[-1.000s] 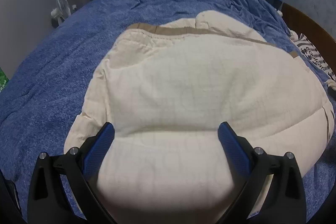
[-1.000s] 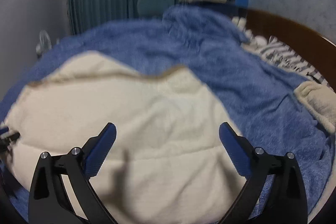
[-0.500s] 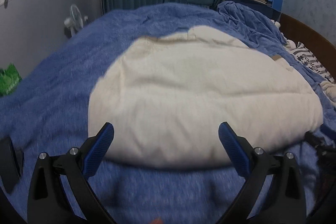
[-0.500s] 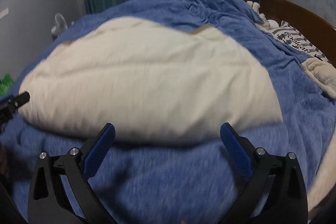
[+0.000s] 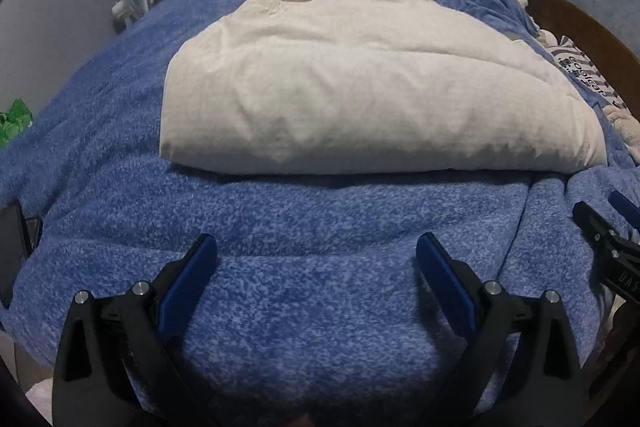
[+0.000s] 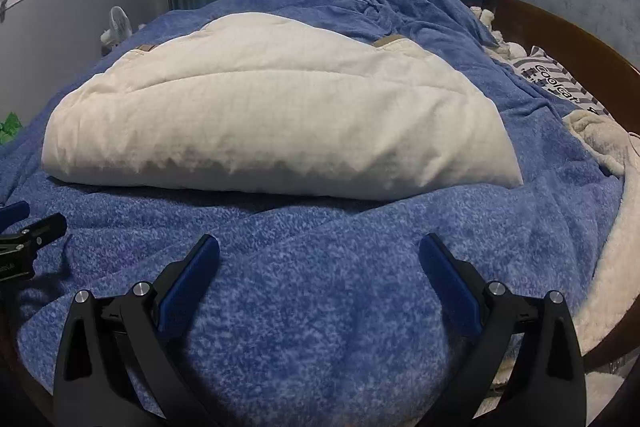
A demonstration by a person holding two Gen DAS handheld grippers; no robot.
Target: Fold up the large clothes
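Lying folded, puffy cream quilted garment (image 5: 372, 87), nubbly blue blanket (image 5: 320, 235)

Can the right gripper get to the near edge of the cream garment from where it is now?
Probably yes. The right gripper is open, and only bare blue blanket lies between it and the cream garment. The left gripper stays off to the side.

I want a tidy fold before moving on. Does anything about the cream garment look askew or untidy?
Mostly neat: the cream padded garment lies folded on the blue blanket. Its far edge is uneven, with tan trim poking out at the corners. Both grippers, left and right, are open and clear of it.
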